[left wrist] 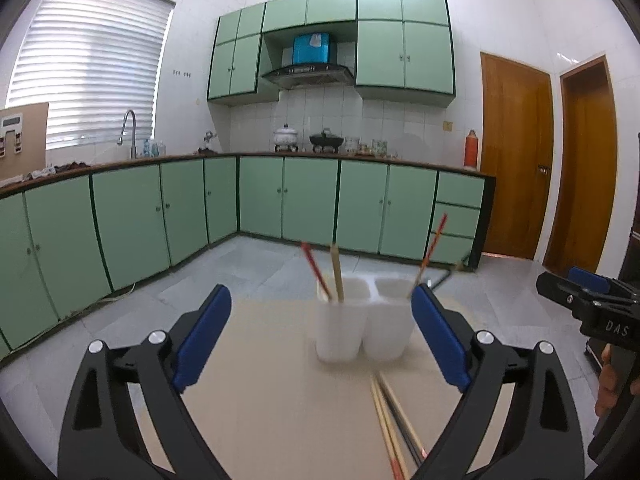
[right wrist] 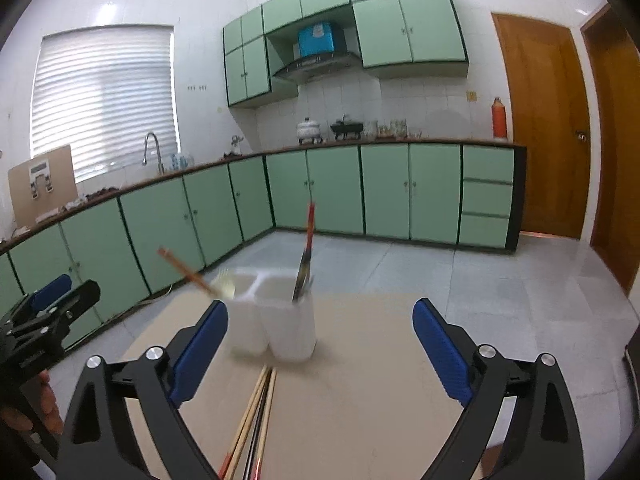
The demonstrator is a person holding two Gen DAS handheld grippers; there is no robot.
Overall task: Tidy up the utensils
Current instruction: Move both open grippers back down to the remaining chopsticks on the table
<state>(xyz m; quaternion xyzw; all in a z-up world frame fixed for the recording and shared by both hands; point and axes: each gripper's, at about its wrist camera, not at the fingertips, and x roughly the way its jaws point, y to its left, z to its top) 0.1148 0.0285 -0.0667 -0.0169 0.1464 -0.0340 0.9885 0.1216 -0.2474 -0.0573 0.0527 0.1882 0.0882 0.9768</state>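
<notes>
While both grippers (left wrist: 321, 334) (right wrist: 320, 346) gape empty, slim chopsticks (left wrist: 394, 424) (wooden) lie loose.

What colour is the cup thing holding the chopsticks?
White. The utensil holder shows best in the left wrist view.

The left gripper (left wrist: 321, 334) points forward and slightly down, its blue fingers (left wrist: 204, 334) spread wide with nothing between them. The right gripper (right wrist: 320, 350) does likewise, fingers (right wrist: 440, 354) wide apart, gripping nothing.
</notes>
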